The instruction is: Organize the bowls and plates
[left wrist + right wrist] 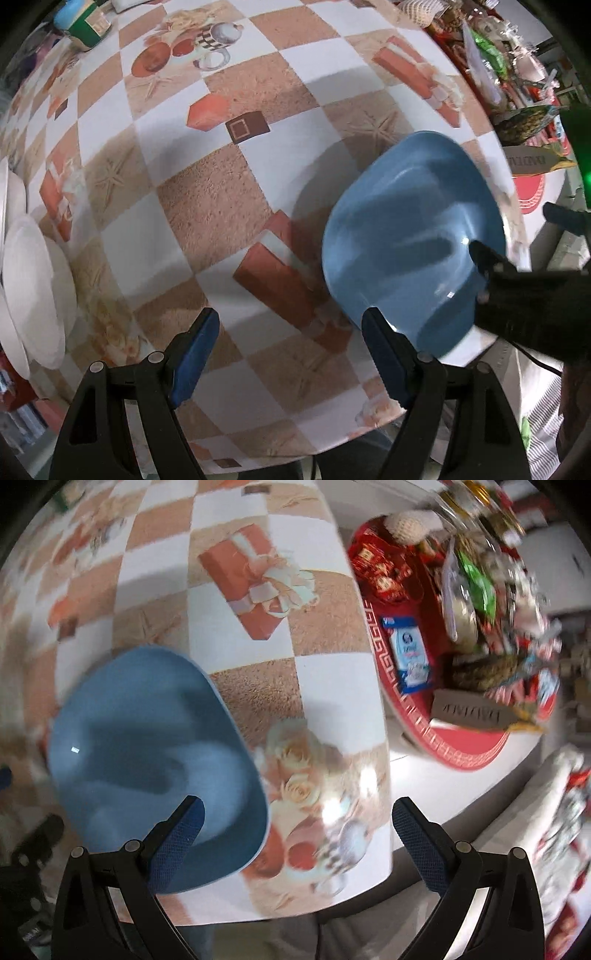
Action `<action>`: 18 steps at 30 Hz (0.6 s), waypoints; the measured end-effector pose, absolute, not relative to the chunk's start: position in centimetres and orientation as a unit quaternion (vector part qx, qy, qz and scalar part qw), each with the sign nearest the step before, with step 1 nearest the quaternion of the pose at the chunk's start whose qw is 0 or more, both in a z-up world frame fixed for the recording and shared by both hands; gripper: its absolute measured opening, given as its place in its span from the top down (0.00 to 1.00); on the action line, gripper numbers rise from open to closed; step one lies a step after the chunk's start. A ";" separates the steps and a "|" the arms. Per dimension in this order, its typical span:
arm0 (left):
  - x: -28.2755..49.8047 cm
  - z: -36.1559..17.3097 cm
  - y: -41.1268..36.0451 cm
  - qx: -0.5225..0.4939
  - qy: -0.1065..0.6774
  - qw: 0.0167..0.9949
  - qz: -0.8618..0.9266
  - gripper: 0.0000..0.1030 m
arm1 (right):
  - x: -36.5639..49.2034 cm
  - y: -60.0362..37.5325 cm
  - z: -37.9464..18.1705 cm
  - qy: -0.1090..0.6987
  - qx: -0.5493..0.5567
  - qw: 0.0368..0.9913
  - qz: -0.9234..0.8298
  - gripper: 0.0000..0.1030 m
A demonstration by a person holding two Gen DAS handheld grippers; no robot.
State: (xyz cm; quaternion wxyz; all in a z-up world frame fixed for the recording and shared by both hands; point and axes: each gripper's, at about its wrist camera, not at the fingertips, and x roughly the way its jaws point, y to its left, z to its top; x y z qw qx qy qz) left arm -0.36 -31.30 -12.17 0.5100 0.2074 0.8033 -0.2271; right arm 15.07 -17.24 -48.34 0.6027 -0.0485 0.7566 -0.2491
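Checkered worktop (229, 206) blurred; blue bowl (413, 236) partly hidden behind fingers (384, 354); white plates (29, 291) cut off; both grippers' fingers spread, empty.

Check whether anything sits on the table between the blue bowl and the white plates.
Nothing visible does. In the left wrist view, only bare patterned tablecloth lies between the blue bowl and the white plates stacked at the left edge.

The brown tag (467, 713) and blue packet (410, 653) carry print too blurred to read.
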 end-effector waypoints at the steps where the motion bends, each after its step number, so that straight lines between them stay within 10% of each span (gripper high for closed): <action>1: 0.0 -12.4 -31.5 0.207 0.805 0.508 -0.226 0.20 | 15.3 -15.7 -49.3 0.759 -0.062 0.600 -0.245 0.01; 18: 0.0 -11.1 -25.0 0.254 0.793 0.510 -0.215 0.19 | 13.9 4.1 -54.5 0.796 -0.071 0.588 -0.123 0.01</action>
